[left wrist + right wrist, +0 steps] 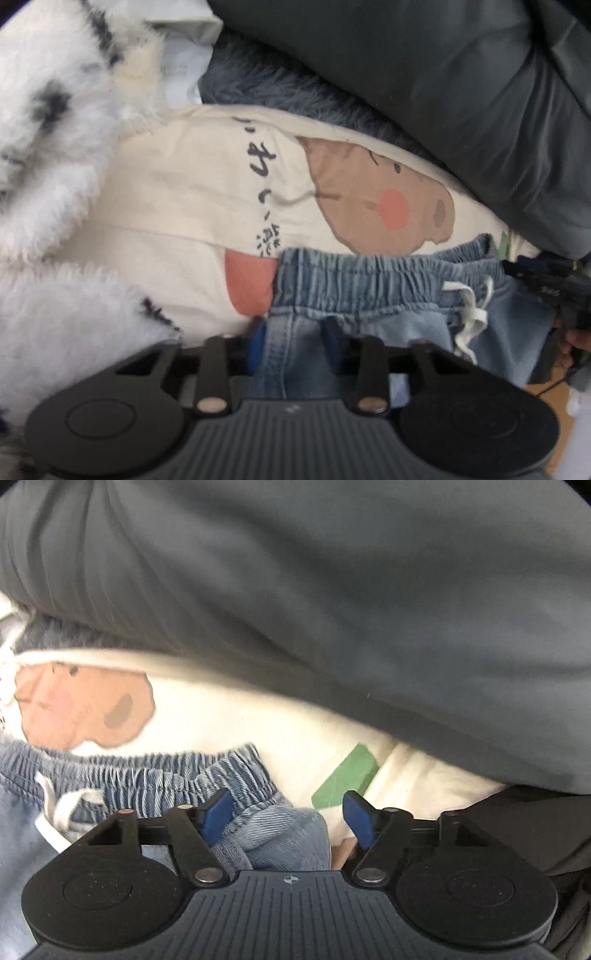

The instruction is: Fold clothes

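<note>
Light blue denim shorts (369, 280) with an elastic waistband and a white drawstring (469, 314) lie on a cream T-shirt (184, 206) printed with a brown bear. My left gripper (295, 339) is shut on the shorts just below the waistband, with denim filling the narrow gap between its blue pads. In the right wrist view my right gripper (288, 819) stands open around the other end of the shorts (147, 775). A bunched denim corner lies between its pads, which do not press it. The cream T-shirt (240, 731) shows a green patch (347, 775).
A dark grey garment (443, 74) (332, 609) is heaped over the far side of the pile. A white fluffy garment with black spots (55, 147) lies at the left, blue-grey fur (266, 88) behind the T-shirt. The other gripper and a hand (554, 291) show at the right edge.
</note>
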{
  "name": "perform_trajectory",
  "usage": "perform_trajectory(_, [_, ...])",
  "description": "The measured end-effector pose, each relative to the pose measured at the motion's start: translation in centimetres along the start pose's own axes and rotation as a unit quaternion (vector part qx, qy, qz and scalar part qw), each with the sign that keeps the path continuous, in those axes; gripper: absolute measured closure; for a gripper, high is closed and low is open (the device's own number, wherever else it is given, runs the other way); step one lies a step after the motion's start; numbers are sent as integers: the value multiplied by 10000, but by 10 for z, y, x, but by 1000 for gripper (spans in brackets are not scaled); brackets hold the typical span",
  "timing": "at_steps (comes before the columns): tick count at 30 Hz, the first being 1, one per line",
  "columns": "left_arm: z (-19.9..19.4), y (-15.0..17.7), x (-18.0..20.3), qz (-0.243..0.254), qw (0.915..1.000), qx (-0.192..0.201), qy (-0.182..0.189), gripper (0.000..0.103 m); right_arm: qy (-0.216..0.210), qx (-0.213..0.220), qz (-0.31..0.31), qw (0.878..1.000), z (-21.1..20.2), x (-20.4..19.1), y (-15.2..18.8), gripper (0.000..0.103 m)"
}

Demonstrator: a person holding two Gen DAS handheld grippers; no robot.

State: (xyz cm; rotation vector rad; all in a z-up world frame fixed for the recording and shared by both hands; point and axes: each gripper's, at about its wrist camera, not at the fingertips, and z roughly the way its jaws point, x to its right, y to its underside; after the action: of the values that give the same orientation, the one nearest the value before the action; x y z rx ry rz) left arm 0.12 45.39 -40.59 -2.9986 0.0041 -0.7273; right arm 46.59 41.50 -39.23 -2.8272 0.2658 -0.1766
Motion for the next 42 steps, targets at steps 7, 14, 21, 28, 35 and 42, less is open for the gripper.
perform_trajectory(7, [9, -7, -5, -165, 9993, -282, 160, 62, -239, -271, 5, 9993, 17, -1, 4, 28])
perform_trajectory(14, [13, -10, -5, -341, 9990, -198, 206, 76, -389, -231, -255, 9987, 13, -12, 11, 60])
perform_trajectory(21, [-29, -9, 5, 284, 9988, 325, 240, 86, -152, 297, -448, 9984, -19, -17, 18, 73])
perform_trajectory(28, [-61, -12, 30, 1342, 9861, 958, -185, 88, 205, 1090, -283, 9934, -69, -17, 18, 95])
perform_trajectory(35, [-67, -33, 47, 1774, 9744, 1315, -424, 88, 737, 1328, -128, 9883, -83, -20, 7, 95])
perform_trajectory(42, [-54, -64, 68, 2054, 9652, 1476, -664, 88, 1202, 1276, 298, 9841, -71, -14, -10, 95])
